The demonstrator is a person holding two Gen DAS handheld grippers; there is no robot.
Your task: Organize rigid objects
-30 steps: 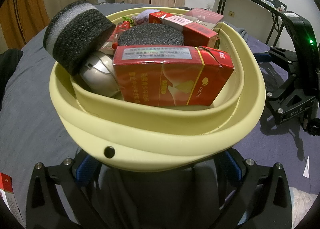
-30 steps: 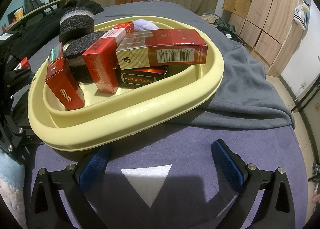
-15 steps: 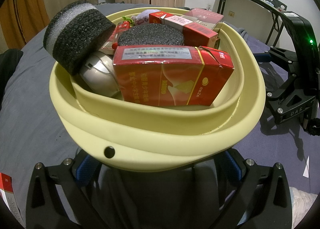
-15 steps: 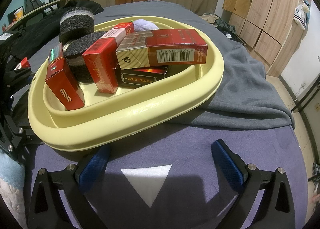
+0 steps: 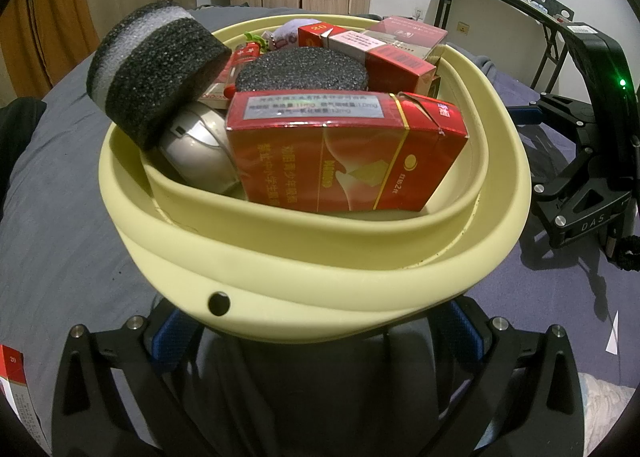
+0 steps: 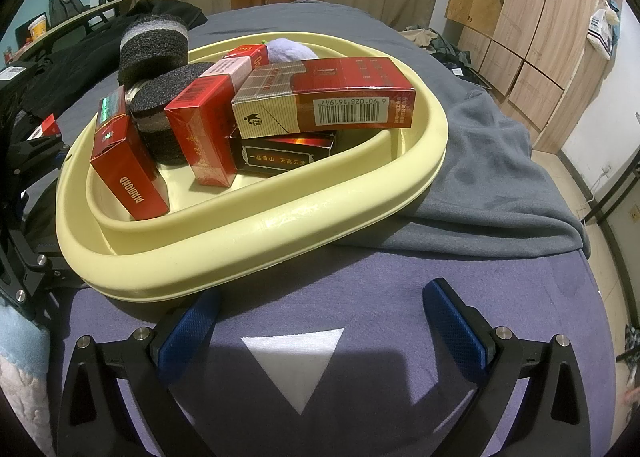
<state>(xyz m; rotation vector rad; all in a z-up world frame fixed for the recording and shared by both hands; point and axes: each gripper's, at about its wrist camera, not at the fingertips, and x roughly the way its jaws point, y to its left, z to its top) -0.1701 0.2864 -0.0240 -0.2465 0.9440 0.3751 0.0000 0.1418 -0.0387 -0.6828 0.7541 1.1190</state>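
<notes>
A pale yellow basin point(image 5: 320, 289) point(image 6: 280, 217) holds several red cigarette boxes point(image 5: 344, 161) point(image 6: 332, 101), two black foam pucks point(image 5: 152, 65) point(image 6: 156, 45), a silver mouse point(image 5: 196, 153) and a purple plush item point(image 6: 290, 47). My left gripper point(image 5: 316, 333) is open with its blue pads just under the basin's near rim. My right gripper point(image 6: 320, 321) is open and empty, just short of the basin's side, over a white triangle mark point(image 6: 296, 361).
The basin sits on a bed with a grey blanket point(image 6: 480, 169) over purple sheet point(image 6: 400, 269). A loose red box point(image 5: 12, 389) lies at the left gripper's left. The right gripper's body point(image 5: 592, 161) stands at the basin's right. Wardrobes point(image 6: 532, 25) stand behind.
</notes>
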